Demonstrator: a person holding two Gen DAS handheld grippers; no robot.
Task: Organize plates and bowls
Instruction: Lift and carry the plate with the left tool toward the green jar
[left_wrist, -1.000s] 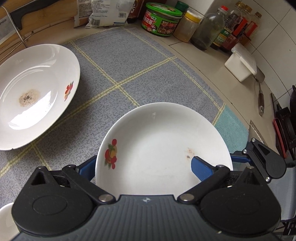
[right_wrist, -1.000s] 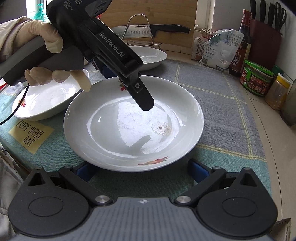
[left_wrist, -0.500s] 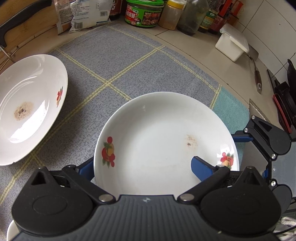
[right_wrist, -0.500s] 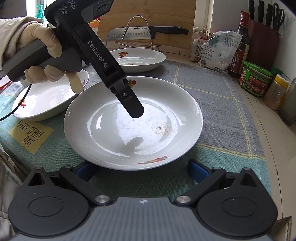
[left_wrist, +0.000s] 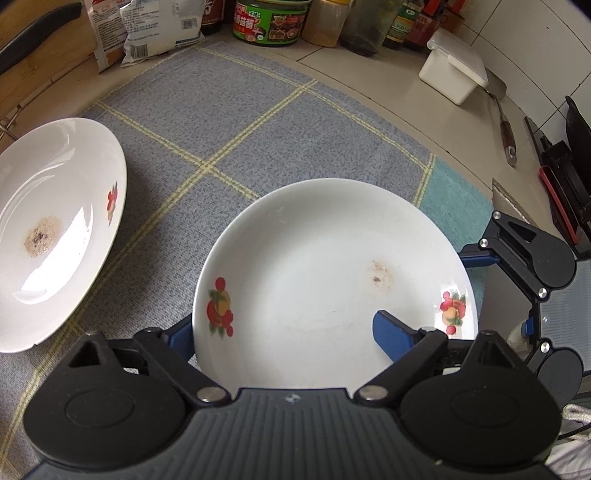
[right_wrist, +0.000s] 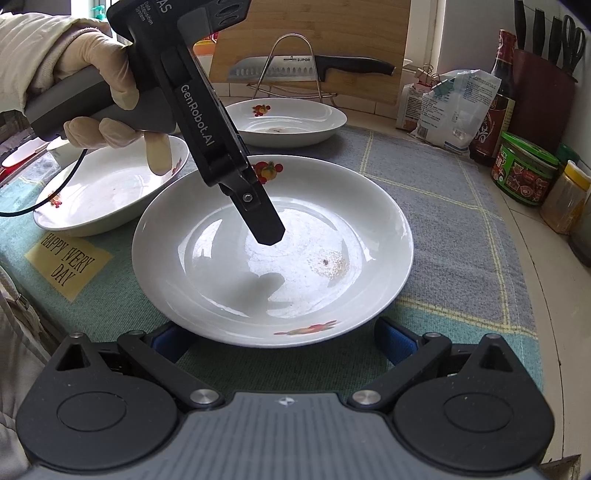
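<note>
1. White ceramic fills the left wrist view: the plate (left_wrist: 332, 280), printed with fruit on its rim, lies on the grey checked cloth (left_wrist: 258, 122) covering the tabletop (left_wrist: 369, 88).
   - The left hand-held gripper (left_wrist: 284, 332) straddles the near rim of the plate. One blue finger sits over the inside of the plate; the other sits outside and below the rim.
   - Its jaws are closing with the rim between them. Pad contact cannot be confirmed from this view, so treat the grip as not yet made.
   - A second plate (left_wrist: 51, 229) with a brown food stain lies well apart on the same cloth.

2. Right wrist view: the same plate (right_wrist: 273, 251) rests flat on the cloth, with the left hand-held gripper angled down over its far rim, held by a gloved hand (right_wrist: 107, 96).
   - The right hand-held gripper (right_wrist: 284, 339) is released. Its blue fingers stand spread just beside the near rim, one on each side, with no contact visible.
   - Two further plates lie behind: one beside the gloved hand (right_wrist: 107, 192) and one in front of the knife rack (right_wrist: 291, 118).

3. Step in hand, as judged: taking hold of the centre plate by its rim for stacking.

4. Next move, as judged: complete the pinch on the rim, then lift level. A glazed rim is slippery, so a shallow or tilted grip risks the plate pivoting out.
</note>
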